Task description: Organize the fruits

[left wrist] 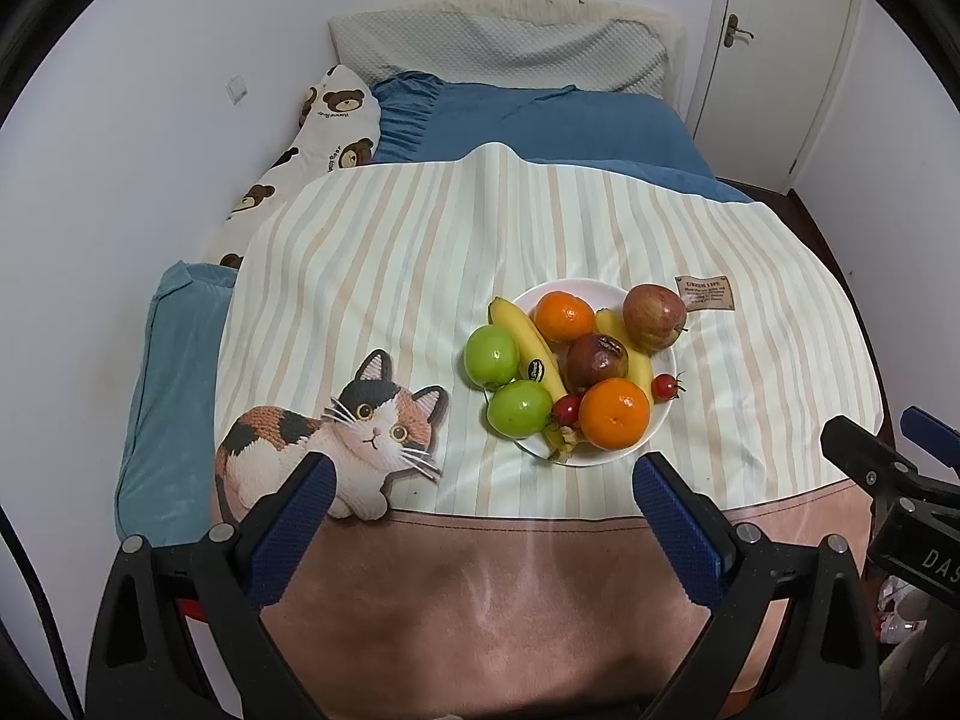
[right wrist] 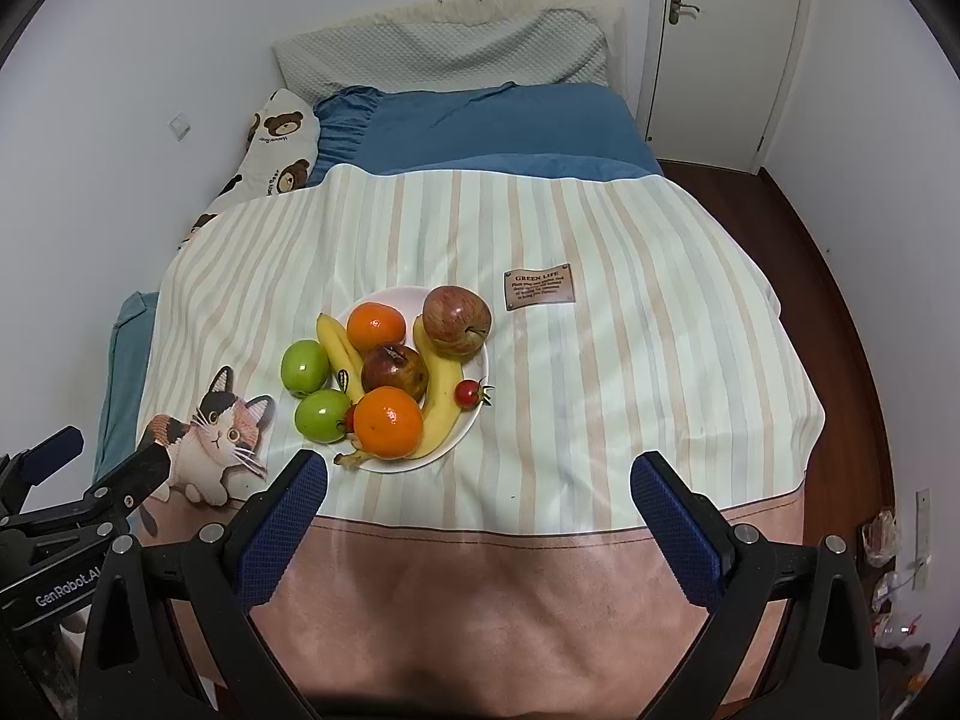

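On the striped cream blanket with the cat print [left wrist: 384,276] sits the round white plate [left wrist: 657,414], heaped with fruit. I see two oranges [left wrist: 614,413], a red-yellow apple [left wrist: 653,315], a dark bruised apple [left wrist: 597,362], yellow bananas [left wrist: 531,345] and small red cherry tomatoes [left wrist: 665,387] on it. Two shiny green apples [left wrist: 492,356] lie at the plate's left edge, touching the nearer banana; whether they rest on the plate or the blanket I cannot tell. My left gripper [left wrist: 483,489] hovers near the plate, blue-padded fingers [left wrist: 294,525] spread wide, holding nothing. My right gripper [right wrist: 477,486] also hangs short of the plate, fingers apart, empty.
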The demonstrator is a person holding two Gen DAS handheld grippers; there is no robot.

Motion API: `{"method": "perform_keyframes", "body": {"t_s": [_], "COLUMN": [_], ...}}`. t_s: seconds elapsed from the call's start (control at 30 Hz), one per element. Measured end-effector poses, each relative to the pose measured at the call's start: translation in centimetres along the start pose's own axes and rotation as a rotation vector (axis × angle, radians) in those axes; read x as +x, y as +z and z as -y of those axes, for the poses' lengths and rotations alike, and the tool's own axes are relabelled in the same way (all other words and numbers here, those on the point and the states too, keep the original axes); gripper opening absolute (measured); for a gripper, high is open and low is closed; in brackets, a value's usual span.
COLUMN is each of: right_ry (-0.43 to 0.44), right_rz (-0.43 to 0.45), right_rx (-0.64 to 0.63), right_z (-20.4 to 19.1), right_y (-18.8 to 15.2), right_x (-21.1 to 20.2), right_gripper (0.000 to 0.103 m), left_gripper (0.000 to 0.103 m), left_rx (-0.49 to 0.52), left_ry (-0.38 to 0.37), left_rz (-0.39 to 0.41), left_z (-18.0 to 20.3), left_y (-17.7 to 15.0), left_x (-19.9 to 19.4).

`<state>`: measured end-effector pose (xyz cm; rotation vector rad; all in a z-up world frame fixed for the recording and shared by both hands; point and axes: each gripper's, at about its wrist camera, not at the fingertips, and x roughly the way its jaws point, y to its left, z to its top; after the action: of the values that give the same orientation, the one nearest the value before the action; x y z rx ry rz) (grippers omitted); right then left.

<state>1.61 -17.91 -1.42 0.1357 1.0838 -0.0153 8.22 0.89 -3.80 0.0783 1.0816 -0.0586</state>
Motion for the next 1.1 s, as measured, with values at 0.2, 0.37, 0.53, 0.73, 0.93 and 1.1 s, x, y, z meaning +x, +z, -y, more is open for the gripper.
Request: {"method": "perform_keyframes", "body": {"t_s": [0.2, 0.37, 0.53, 0.73, 0.93, 1.1], "right_ry": [0.001, 0.003, 0.004, 0.006, 0.008, 0.008], "right_rz": [-0.001, -0.001, -0.001, 0.004, 0.004, 0.003], "right_rx": [0.001, 0.001, 0.002, 0.004, 0.004, 0.002], "right_z": [0.06, 0.08, 0.14, 0.09, 0.08, 0.16], "right_y": [-0.13, -0.12, -0.27, -0.73, -0.86, -0.71], "right_x": [-0.04, -0.06, -0.07, -0.26, -0.40, -0.47], "right_gripper": [0.103, 0.103, 0.103, 0.103, 0.103, 0.103], "left_gripper": [0.101, 0.101, 0.101, 0.101, 0.101, 0.101], "left_rx": [0.000, 0.000, 0.000, -0.001, 0.001, 0.001], "left_ry": [-0.001, 0.000, 0.000, -0.001, -0.003, -0.002], "left_rz": [-0.001, 0.000, 0.001, 0.003, 0.006, 0.007], "left_z": [0.10, 0.13, 0.16, 0.25, 0.33, 0.36], "left_y": [-0.10, -0.12, -0.17, -0.28, -0.31, -0.36], "left_x": [-0.05, -0.10, -0.18, -0.23, -0.34, -0.41]}}
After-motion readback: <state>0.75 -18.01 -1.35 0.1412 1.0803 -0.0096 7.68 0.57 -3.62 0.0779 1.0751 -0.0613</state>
